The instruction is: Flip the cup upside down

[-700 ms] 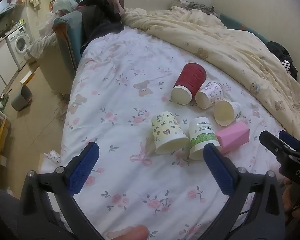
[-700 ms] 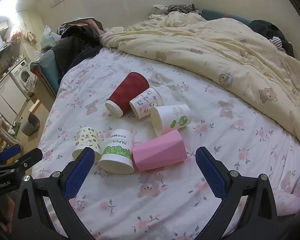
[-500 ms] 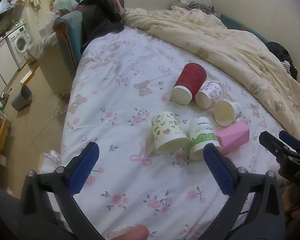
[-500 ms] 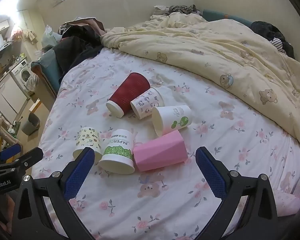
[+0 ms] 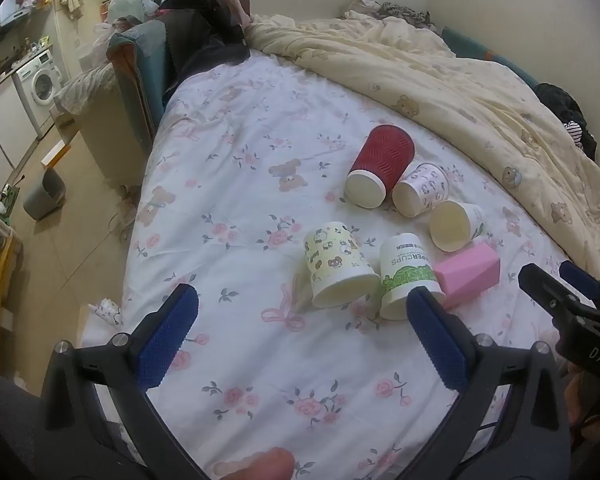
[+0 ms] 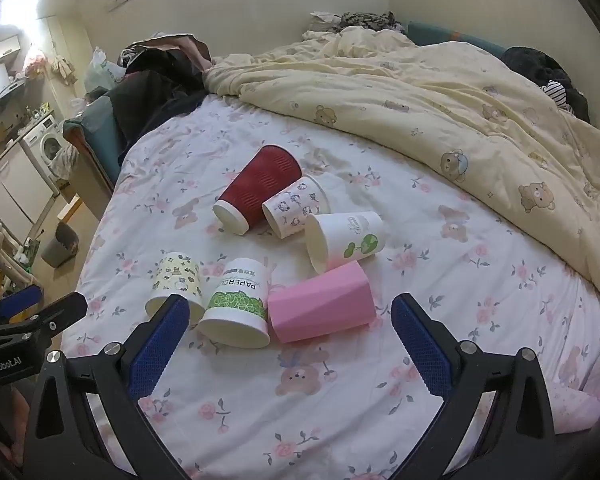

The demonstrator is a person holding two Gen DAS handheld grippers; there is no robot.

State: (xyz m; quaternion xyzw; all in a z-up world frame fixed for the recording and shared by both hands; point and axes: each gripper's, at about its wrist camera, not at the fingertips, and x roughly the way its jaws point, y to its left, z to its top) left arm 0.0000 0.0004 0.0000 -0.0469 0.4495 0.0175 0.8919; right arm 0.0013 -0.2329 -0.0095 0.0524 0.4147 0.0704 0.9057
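Several cups lie on their sides on the floral bed sheet (image 5: 236, 208): a red ribbed cup (image 5: 380, 168), a white cup with pink prints (image 5: 420, 190), a white cup with a green sprout (image 6: 346, 238), a pink faceted cup (image 6: 320, 302), a green-and-white paper cup (image 6: 238, 304) and a yellow cartoon cup (image 5: 336, 264). My left gripper (image 5: 300, 320) is open and empty, near the front of the bed, short of the yellow cup. My right gripper (image 6: 290, 330) is open and empty, just short of the pink and green cups.
A cream bear-print duvet (image 6: 440, 112) is bunched along the far and right side of the bed. Dark clothes (image 5: 204, 32) pile at the far left corner. The bed's left edge drops to the floor with a grey bin (image 5: 44, 196) and a washing machine (image 5: 40, 80).
Both views have crept very slightly; the cups lie as before and both grippers stay open.
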